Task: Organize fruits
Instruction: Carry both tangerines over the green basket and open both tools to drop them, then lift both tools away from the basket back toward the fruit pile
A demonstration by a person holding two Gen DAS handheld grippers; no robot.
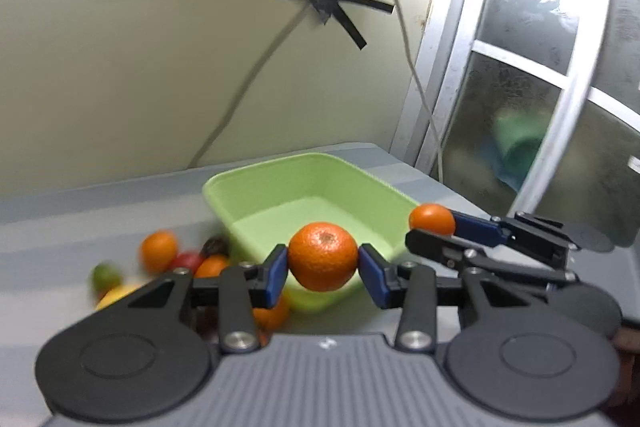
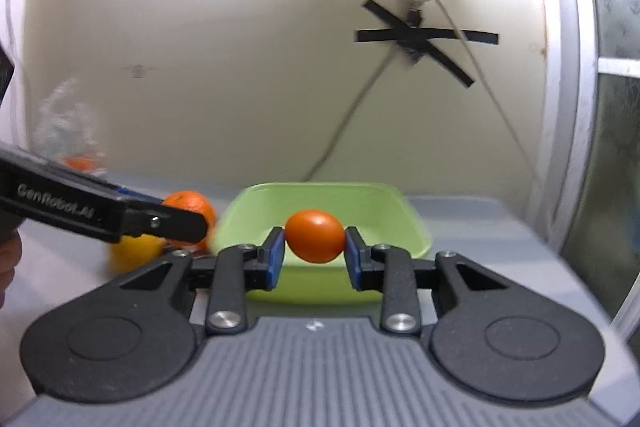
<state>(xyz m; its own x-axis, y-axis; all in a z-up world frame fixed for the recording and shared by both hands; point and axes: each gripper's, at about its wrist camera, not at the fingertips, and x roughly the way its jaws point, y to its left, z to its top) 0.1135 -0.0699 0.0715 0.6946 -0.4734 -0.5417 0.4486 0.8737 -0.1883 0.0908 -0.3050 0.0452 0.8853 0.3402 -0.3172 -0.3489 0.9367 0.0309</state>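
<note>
Your left gripper [image 1: 323, 259] clamps a dimpled orange [image 1: 322, 255], your right gripper [image 2: 315, 245] a smooth one [image 2: 314, 235], both at the green tub's [image 2: 416, 227] near rim.

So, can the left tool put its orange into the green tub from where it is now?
Probably yes. The left tool is shut on the orange, right in front of the green tub, which looks empty and open on top. The right tool holds its own fruit beside it, not across the path.
</note>
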